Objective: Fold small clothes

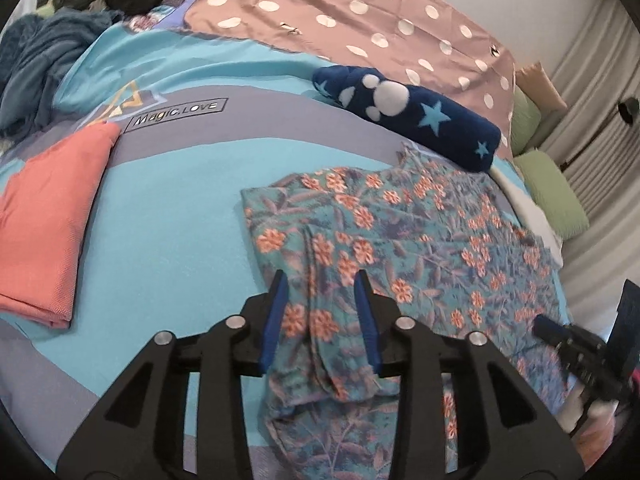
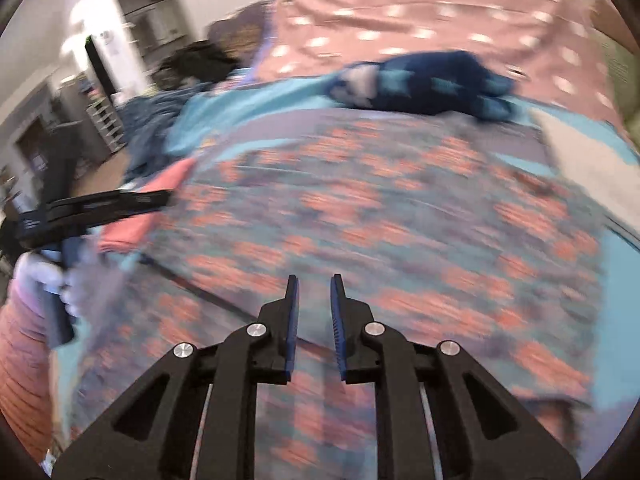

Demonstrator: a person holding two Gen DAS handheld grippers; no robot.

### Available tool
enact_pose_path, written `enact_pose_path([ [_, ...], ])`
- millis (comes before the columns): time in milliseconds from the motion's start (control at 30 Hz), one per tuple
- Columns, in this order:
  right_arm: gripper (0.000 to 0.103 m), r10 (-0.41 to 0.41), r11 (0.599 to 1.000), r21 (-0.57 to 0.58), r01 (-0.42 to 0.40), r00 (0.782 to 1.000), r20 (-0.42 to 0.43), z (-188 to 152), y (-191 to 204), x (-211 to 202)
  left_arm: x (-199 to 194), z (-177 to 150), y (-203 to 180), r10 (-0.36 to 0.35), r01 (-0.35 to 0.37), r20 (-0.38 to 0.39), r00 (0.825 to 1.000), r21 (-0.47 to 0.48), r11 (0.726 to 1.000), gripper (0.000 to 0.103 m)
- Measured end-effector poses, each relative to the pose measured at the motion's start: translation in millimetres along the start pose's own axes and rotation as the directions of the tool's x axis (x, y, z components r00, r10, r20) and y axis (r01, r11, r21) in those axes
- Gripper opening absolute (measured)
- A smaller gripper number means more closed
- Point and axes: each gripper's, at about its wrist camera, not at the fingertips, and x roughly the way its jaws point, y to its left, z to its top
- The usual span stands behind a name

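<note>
A teal garment with orange flowers lies spread on the blue bedspread. My left gripper is open just above the garment's near left part, where a raised fold runs between the fingers. My right gripper is open and empty over the same floral garment; that view is blurred by motion. The right gripper also shows at the right edge of the left wrist view. The left gripper shows at the left of the right wrist view.
A folded salmon-pink cloth lies at the left. A rolled navy blanket with stars lies behind the garment. A pink polka-dot sheet, green pillows and a pile of dark clothes lie further back.
</note>
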Motion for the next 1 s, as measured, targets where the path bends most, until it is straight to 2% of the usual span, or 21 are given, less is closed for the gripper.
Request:
enact_pose_path([
  [100, 0.020, -0.077, 0.993, 0.094, 0.077, 0.997, -0.003, -20.2, -51.3, -13.6, 7.8, -9.5, -16.1, 0.037, -0.036, -0.011, 0.999, 0.070, 0.997, 0.046],
  [167, 0.019, -0.180, 0.970, 0.161, 0.181, 0.983, -0.021, -34.6, -89.5, -19.4, 21.3, -18.4, -19.6, 0.115, -0.109, -0.046, 0.992, 0.102, 0.989, 0.046],
  [200, 0.005, -0.190, 0.964, 0.184, 0.190, 0.982, -0.015, -40.6, -101.6, -23.3, 26.1, -23.4, -20.1, 0.138, -0.133, -0.036, 0.990, 0.119, 0.984, 0.048],
  [233, 0.000, -0.182, 0.959, 0.221, 0.178, 0.983, -0.005, -45.3, -113.1, -28.4, 24.7, -26.6, -21.7, 0.146, -0.144, -0.011, 0.989, 0.129, 0.981, 0.048],
  [267, 0.000, -0.155, 0.952, 0.268, 0.148, 0.988, 0.004, -48.8, -123.0, -35.7, 23.1, -27.9, -21.8, 0.150, -0.149, -0.006, 0.989, 0.126, 0.981, 0.048],
  [333, 0.002, -0.116, 0.951, 0.290, 0.104, 0.993, 0.024, -49.5, -128.4, -45.7, 19.0, -27.6, -22.8, 0.154, -0.152, -0.007, 0.988, 0.103, 0.983, 0.046],
  [433, 0.012, -0.053, 0.955, 0.295, 0.030, 0.996, 0.068, -39.3, -134.7, -55.7, 5.5, -24.2, -34.8, 0.154, -0.154, 0.012, 0.988, 0.099, 0.983, 0.045],
  [500, 0.021, -0.056, 0.952, 0.304, 0.025, 0.994, 0.095, -26.7, -140.9, -58.0, -7.4, -21.5, -53.6, 0.145, -0.151, 0.050, 0.988, 0.135, 0.979, 0.046],
  [567, 0.031, -0.010, 0.946, 0.323, -0.025, 0.994, 0.108, -10.4, -156.7, -53.7, -15.4, -19.2, -70.9, 0.096, -0.105, 0.061, 0.993, 0.156, 0.982, 0.046],
  [667, 0.032, 0.031, 0.916, 0.397, -0.062, 0.996, 0.084, 12.0, -182.6, -31.6, -14.5, -19.5, -92.8, 0.059, -0.067, 0.049, 0.997, 0.186, 0.980, 0.047],
  [733, 0.034, 0.051, 0.897, 0.436, -0.076, 0.996, 0.071, 23.2, -197.0, -14.0, -4.3, -23.5, -99.6, 0.070, -0.074, 0.028, 0.997, 0.206, 0.976, 0.048],
  [833, 0.046, 0.071, 0.883, 0.458, -0.102, 0.994, 0.084, 31.9, -207.5, -0.7, 26.4, -37.4, -92.2, 0.101, -0.088, -0.065, 0.993, 0.174, 0.981, 0.048],
  [867, 0.047, 0.085, 0.875, 0.470, -0.115, 0.993, 0.084, 34.0, -211.7, 6.1, 32.4, -41.5, -88.5, 0.103, -0.090, -0.068, 0.992, 0.169, 0.981, 0.048],
  [900, 0.046, 0.099, 0.866, 0.484, -0.129, 0.991, 0.087, 35.1, -214.3, 12.4, 34.3, -45.7, -87.3, 0.099, -0.090, -0.044, 0.994, 0.173, 0.981, 0.048],
  [933, 0.039, 0.105, 0.863, 0.487, -0.136, 0.990, 0.090, 35.4, -213.7, 14.2, 33.6, -49.2, -87.5, 0.096, -0.091, -0.021, 0.995, 0.183, 0.979, 0.048],
  [967, 0.002, 0.085, 0.870, 0.479, -0.117, 0.993, 0.087, 37.9, -208.1, 13.7, 32.7, -51.0, -87.1, 0.095, -0.091, -0.011, 0.995, 0.183, 0.979, 0.048],
  [1000, 0.003, 0.031, 0.890, 0.449, -0.077, 0.994, 0.107, 41.0, -197.1, 4.4, 32.6, -51.4, -86.6, 0.094, -0.090, -0.009, 0.996, 0.180, 0.979, 0.048],
])
